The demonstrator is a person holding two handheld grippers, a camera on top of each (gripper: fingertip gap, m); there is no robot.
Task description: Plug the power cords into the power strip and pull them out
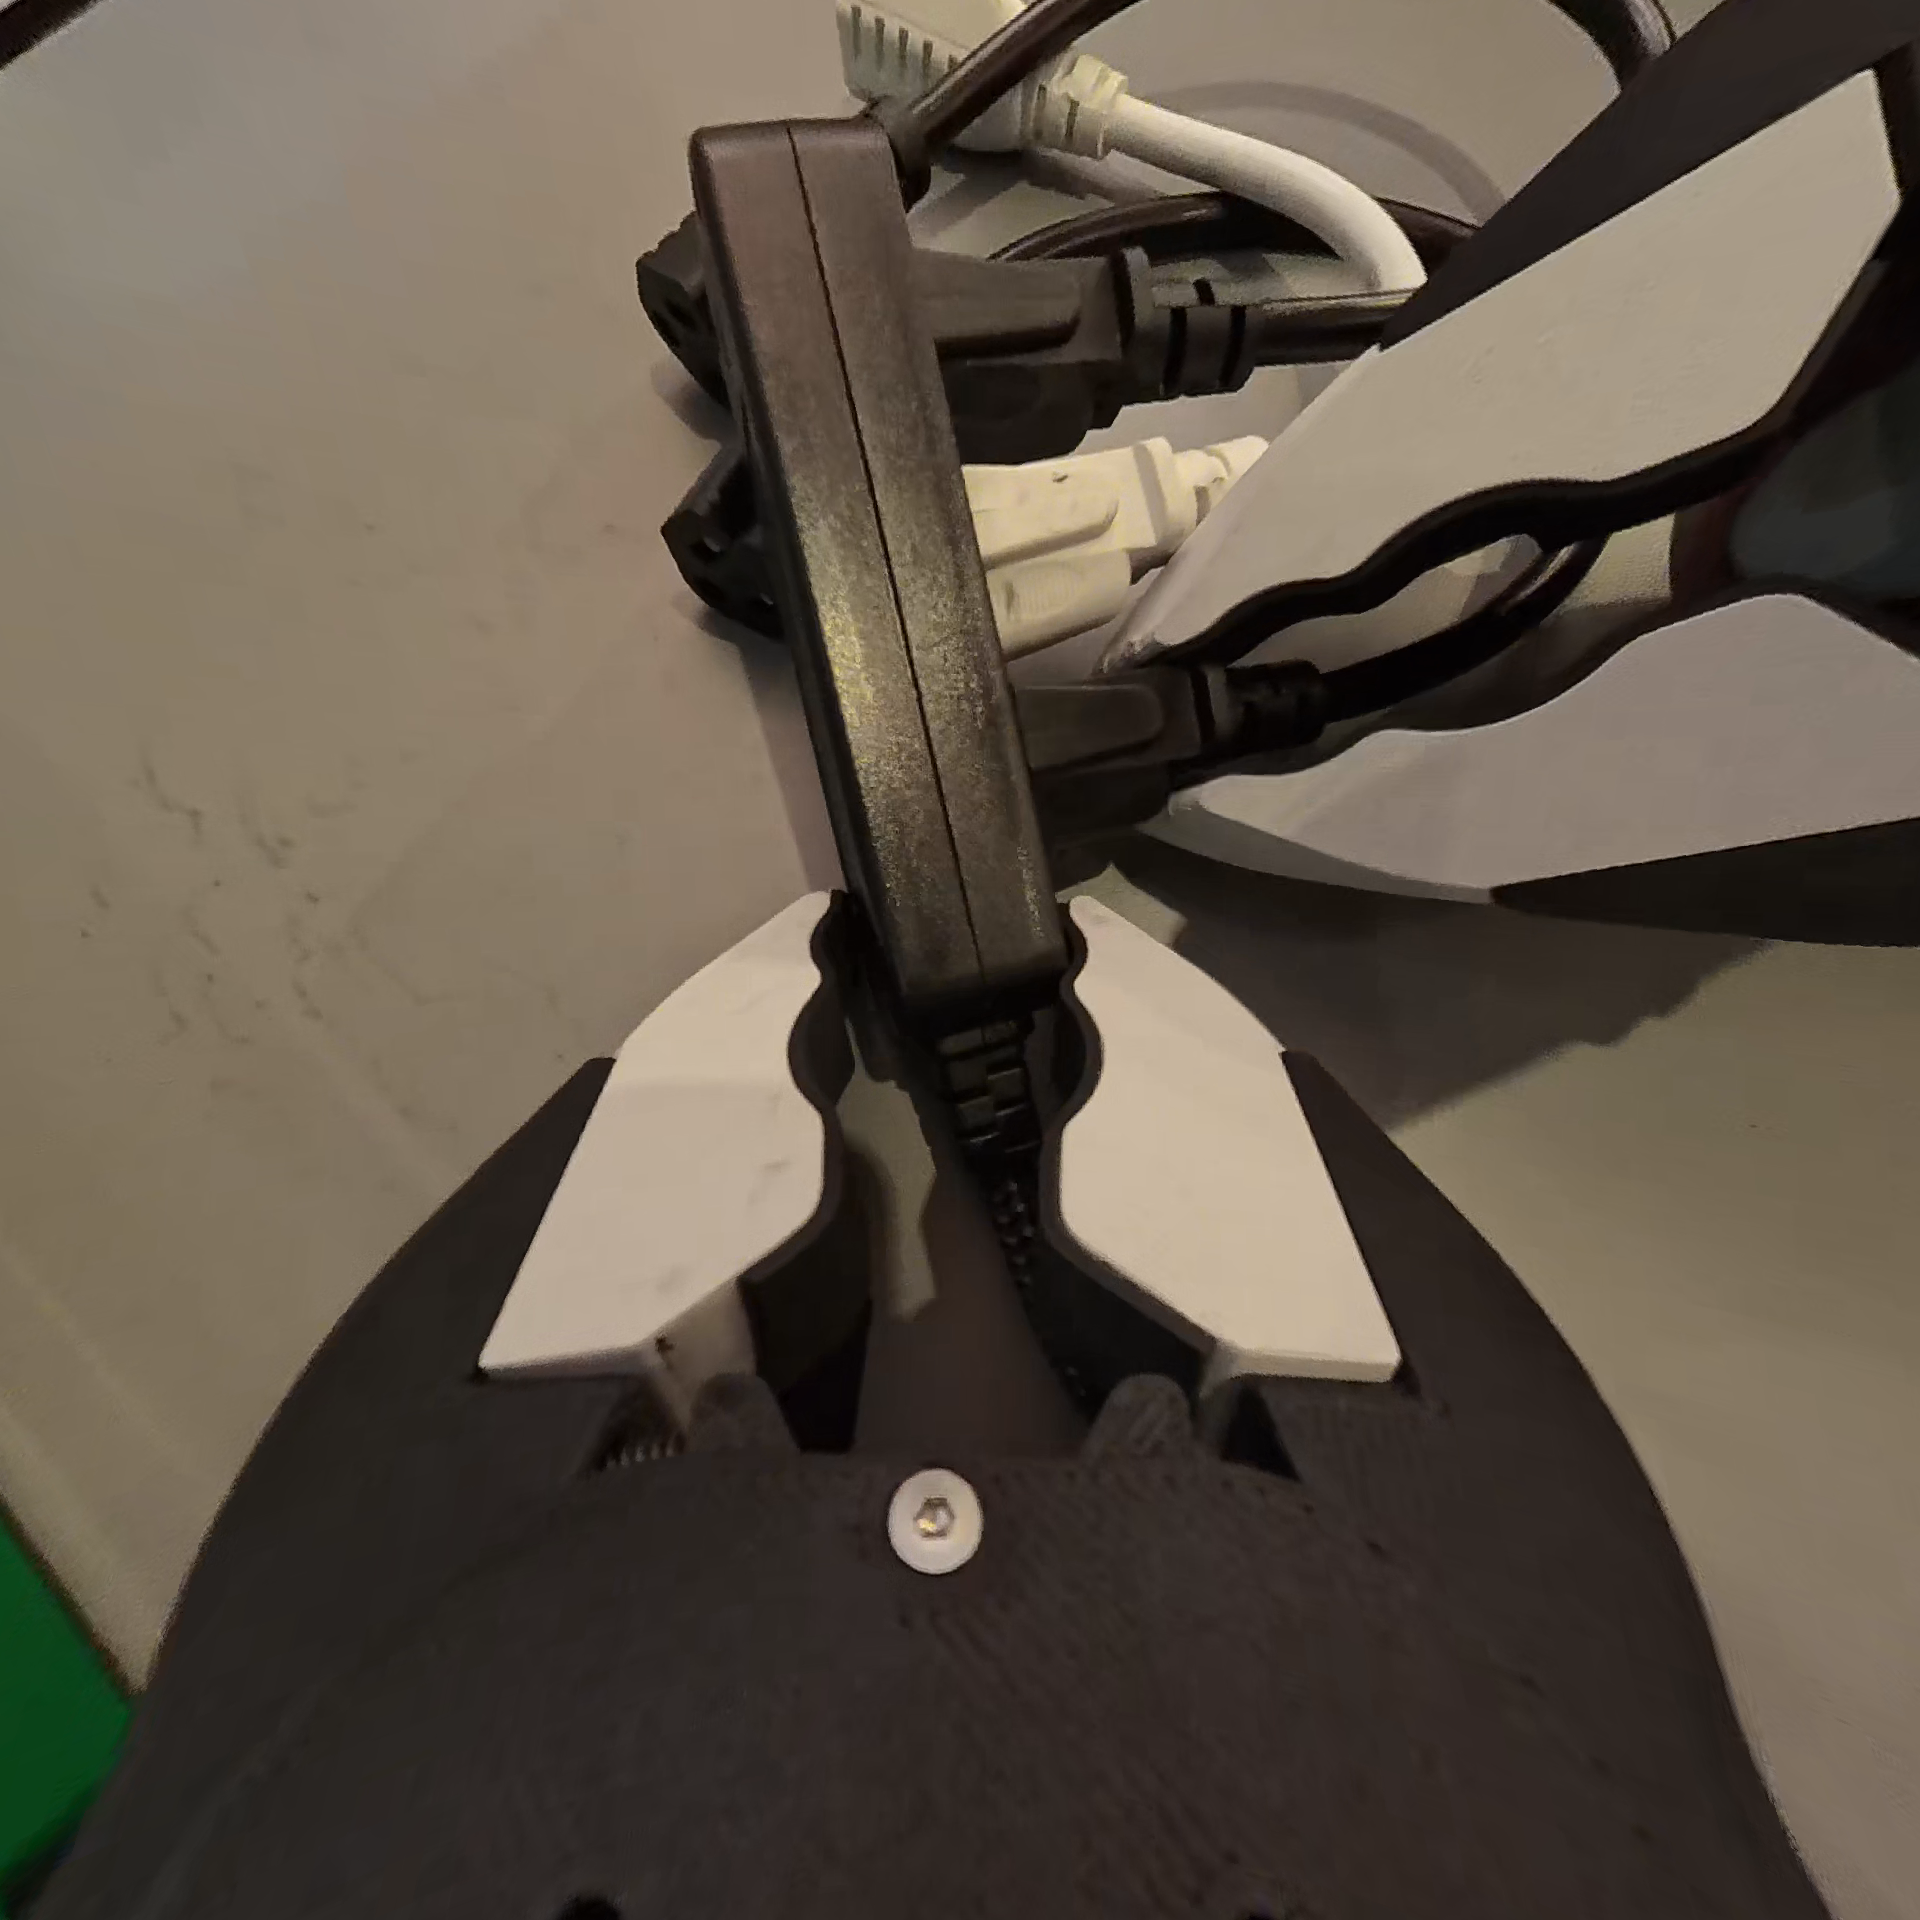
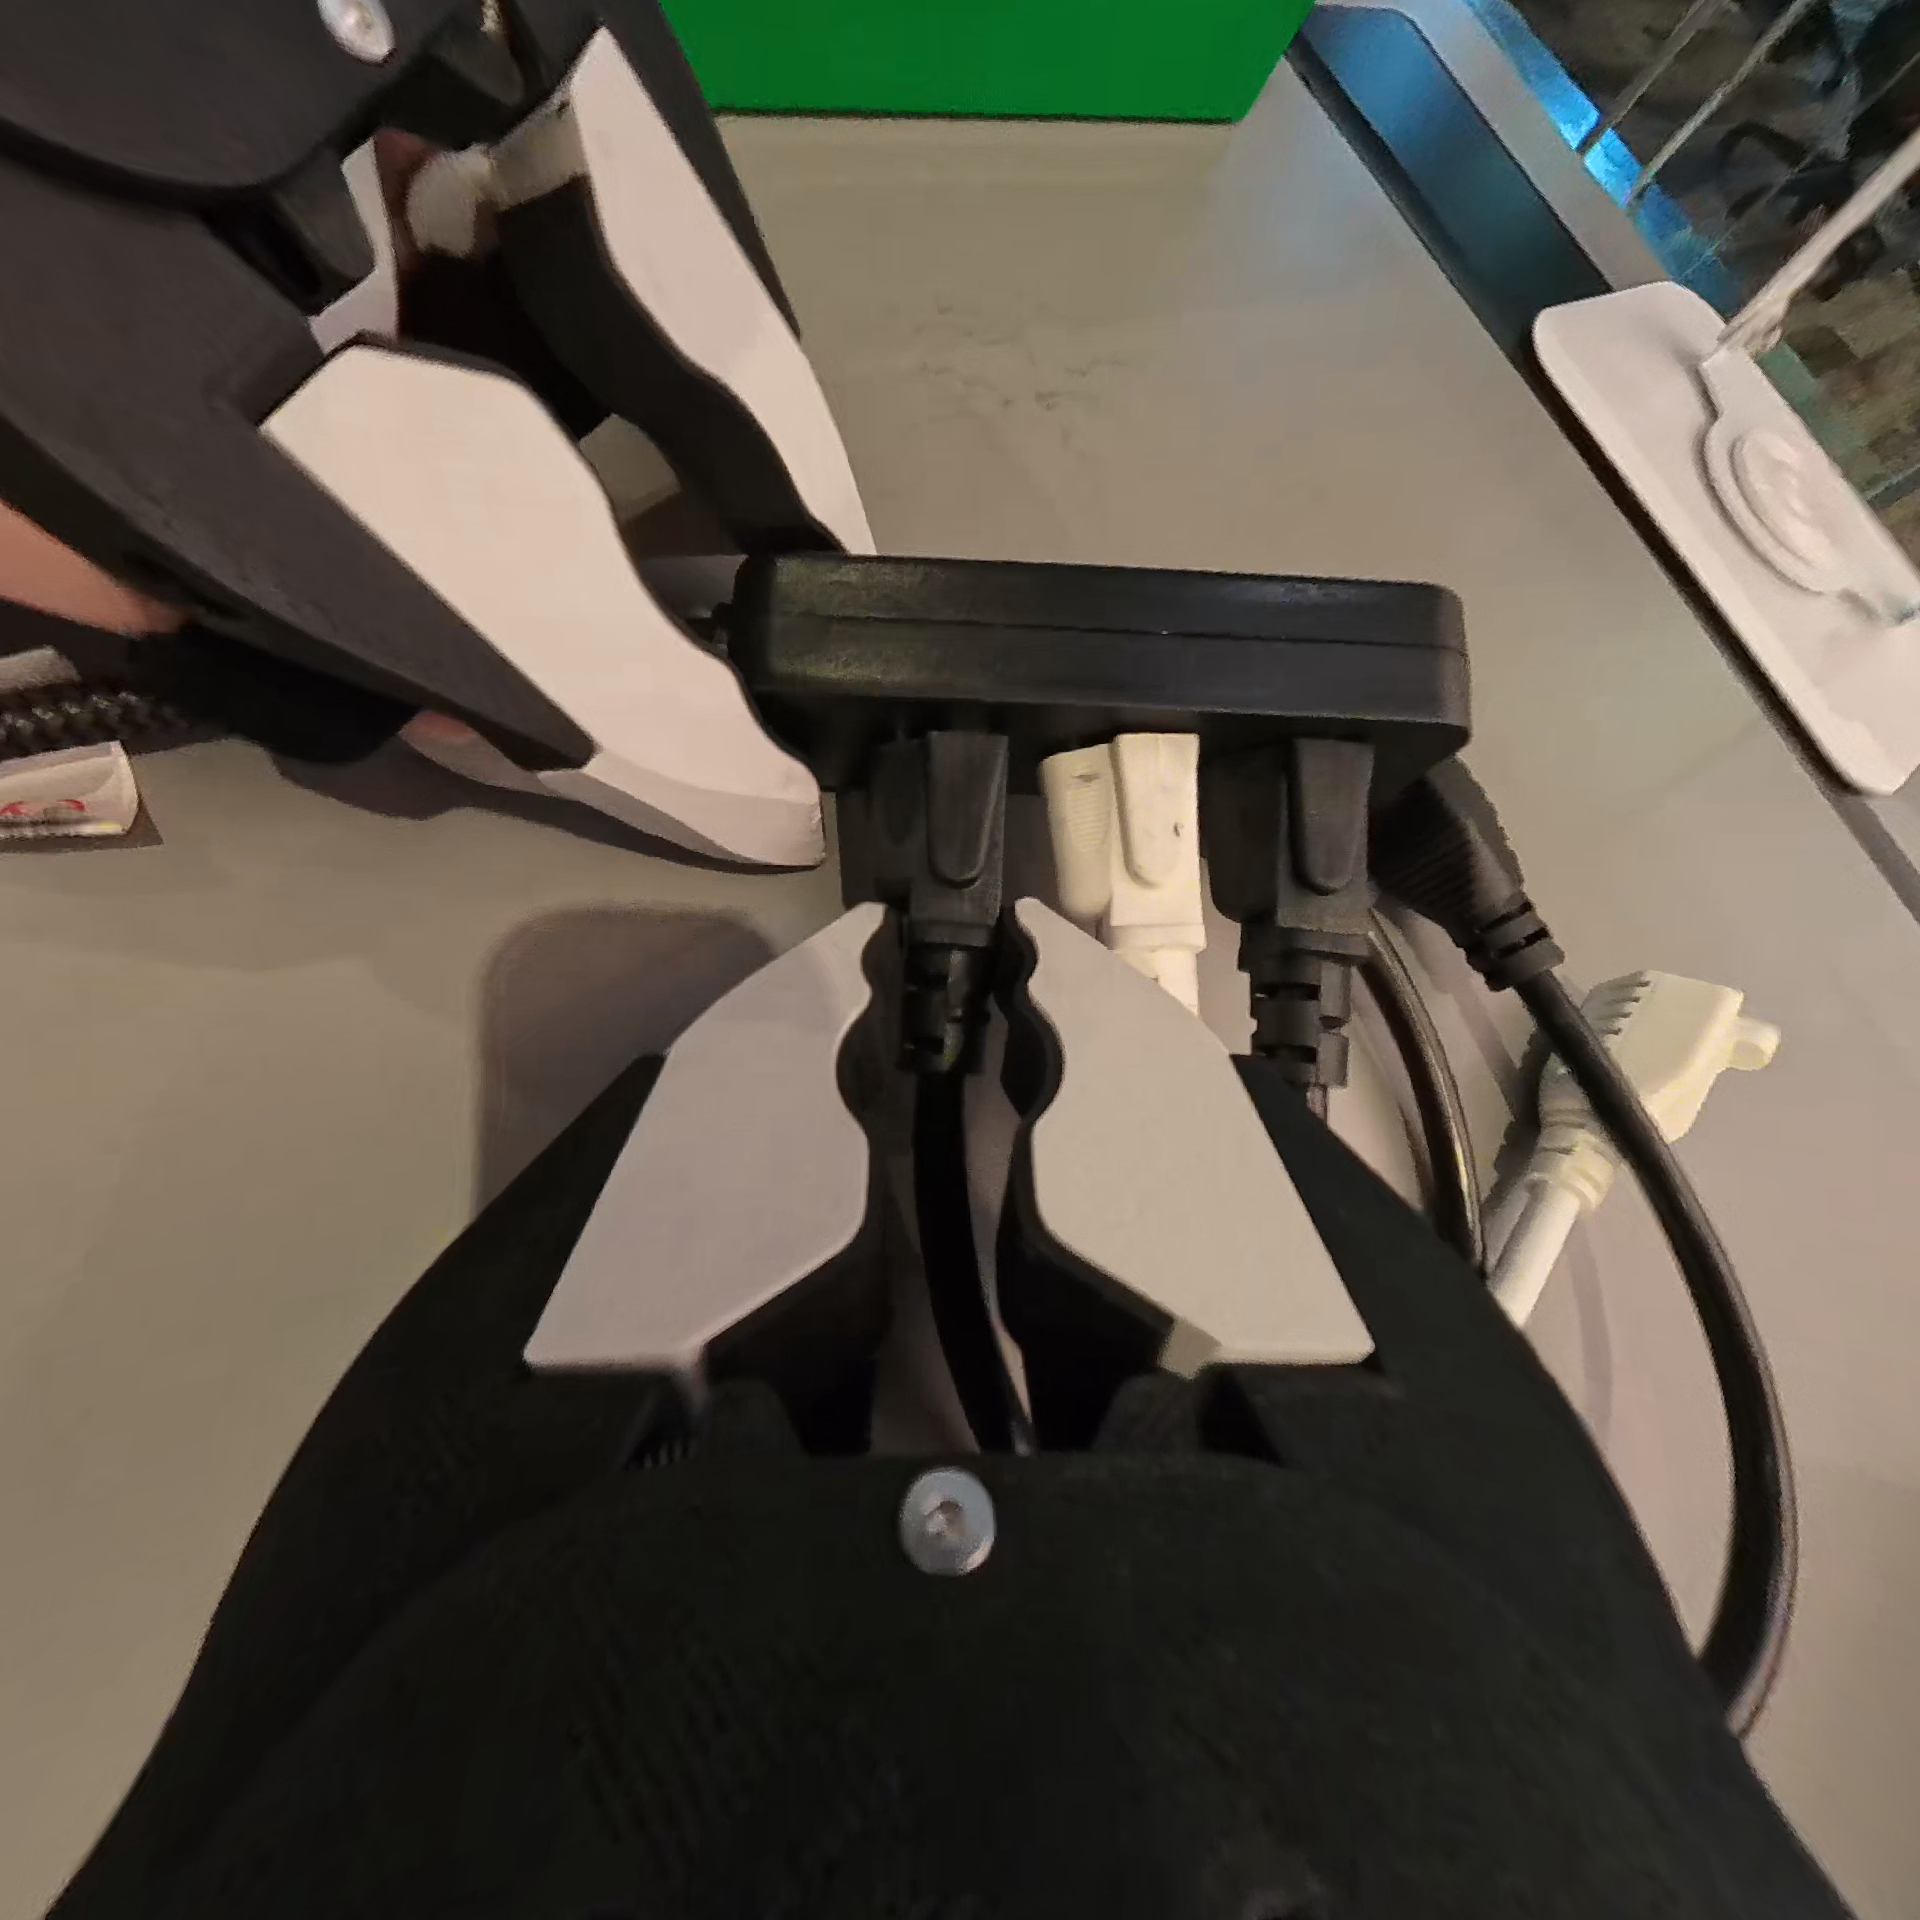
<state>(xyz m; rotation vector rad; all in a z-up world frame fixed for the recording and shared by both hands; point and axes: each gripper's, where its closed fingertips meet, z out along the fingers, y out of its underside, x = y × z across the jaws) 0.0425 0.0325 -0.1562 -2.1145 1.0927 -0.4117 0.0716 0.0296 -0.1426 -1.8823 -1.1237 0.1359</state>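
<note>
A black power strip (image 1: 873, 520) stands on its long edge on the grey table; it also shows in the right wrist view (image 2: 1101, 655). My left gripper (image 1: 951, 935) is shut on its cord end. Three plugs sit in its sockets: a black plug (image 2: 951, 821), a white plug (image 2: 1132, 821) and another black plug (image 2: 1309, 821). My right gripper (image 2: 940, 914) is shut on the neck of the first black plug, the one nearest my left gripper (image 2: 800, 675). In the left wrist view my right gripper (image 1: 1148, 727) comes in from the right.
A loose white plug (image 2: 1673, 1049) and black cords (image 2: 1714, 1351) lie right of the strip. More black connectors (image 1: 717, 540) lie behind the strip. A white flat base with a clear stand (image 2: 1714, 520) sits at the table's right edge. A green block (image 2: 987, 52) stands at the far end. The grippers are tip to tip, or close to it.
</note>
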